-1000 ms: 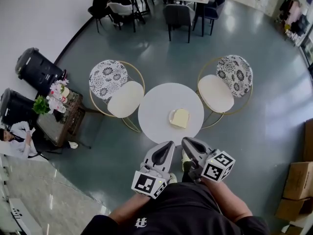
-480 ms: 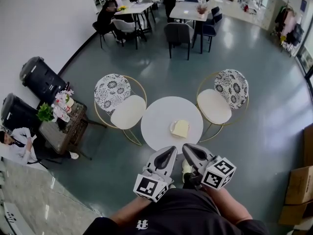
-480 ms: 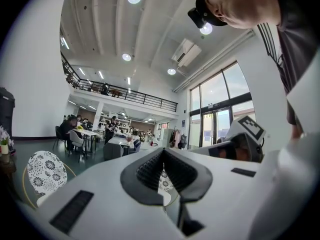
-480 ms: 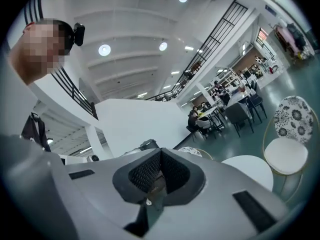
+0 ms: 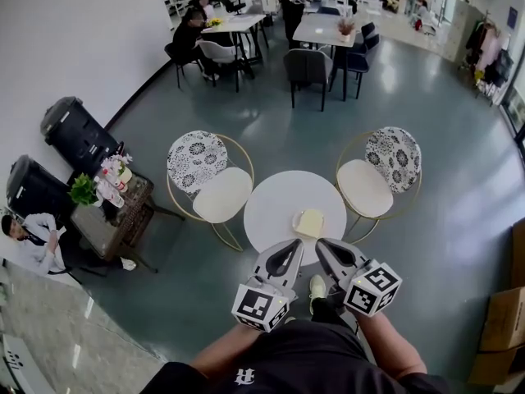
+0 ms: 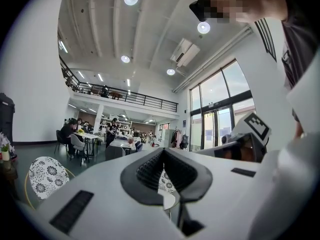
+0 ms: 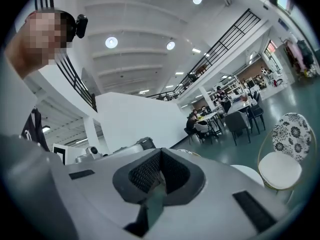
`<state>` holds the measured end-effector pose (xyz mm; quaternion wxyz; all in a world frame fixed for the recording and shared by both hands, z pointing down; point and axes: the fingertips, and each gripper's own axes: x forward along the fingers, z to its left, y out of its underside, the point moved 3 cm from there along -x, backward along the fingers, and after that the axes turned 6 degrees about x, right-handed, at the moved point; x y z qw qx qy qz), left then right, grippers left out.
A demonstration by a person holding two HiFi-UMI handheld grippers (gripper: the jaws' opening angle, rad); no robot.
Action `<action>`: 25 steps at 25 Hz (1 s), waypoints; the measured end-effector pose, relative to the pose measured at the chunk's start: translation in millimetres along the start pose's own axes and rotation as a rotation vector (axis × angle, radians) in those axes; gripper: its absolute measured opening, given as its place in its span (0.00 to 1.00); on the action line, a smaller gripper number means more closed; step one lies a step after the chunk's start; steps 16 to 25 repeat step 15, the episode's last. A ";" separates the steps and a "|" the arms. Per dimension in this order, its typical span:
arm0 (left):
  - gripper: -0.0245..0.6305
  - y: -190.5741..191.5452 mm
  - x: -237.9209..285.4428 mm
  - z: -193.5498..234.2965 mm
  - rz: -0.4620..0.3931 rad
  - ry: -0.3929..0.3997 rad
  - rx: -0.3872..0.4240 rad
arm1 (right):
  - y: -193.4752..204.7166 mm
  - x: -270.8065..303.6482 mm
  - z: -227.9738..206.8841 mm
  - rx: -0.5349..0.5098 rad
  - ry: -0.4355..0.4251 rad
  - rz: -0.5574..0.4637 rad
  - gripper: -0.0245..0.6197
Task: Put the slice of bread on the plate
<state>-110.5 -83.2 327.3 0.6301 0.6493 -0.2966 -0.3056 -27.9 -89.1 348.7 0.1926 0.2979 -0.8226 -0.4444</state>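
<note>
A pale slice of bread (image 5: 310,222) lies on a small white plate (image 5: 297,219) on the round white table (image 5: 275,208) in front of me. My left gripper (image 5: 287,251) and right gripper (image 5: 327,249) hover side by side near my body, short of the table's near edge and pointing level. In the left gripper view the left gripper (image 6: 163,154) has its jaws meeting at the tip, with nothing between them. The right gripper (image 7: 160,154) is also shut and empty. Neither gripper view shows the bread.
Two gold-framed chairs with patterned backs (image 5: 215,179) (image 5: 379,175) flank the table. A low side table with flowers (image 5: 111,199) and two black bins (image 5: 78,134) stand at the left. People sit at far tables (image 5: 234,23). Cardboard boxes (image 5: 502,335) are at the right.
Both grippers have risen a little, still shut. The head view has tilted up, so the table with the bread sits lower in the picture and more of the far room shows.
</note>
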 end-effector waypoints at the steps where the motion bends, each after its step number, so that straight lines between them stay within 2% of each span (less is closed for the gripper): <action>1: 0.05 0.4 0.5 -1.2 0.000 0.001 -0.001 | -0.1 -0.3 -0.4 0.001 0.000 -0.001 0.05; 25: 0.05 6.4 4.6 -1.3 0.005 -0.005 -0.001 | -0.3 7.3 -2.9 -0.029 -0.002 0.011 0.05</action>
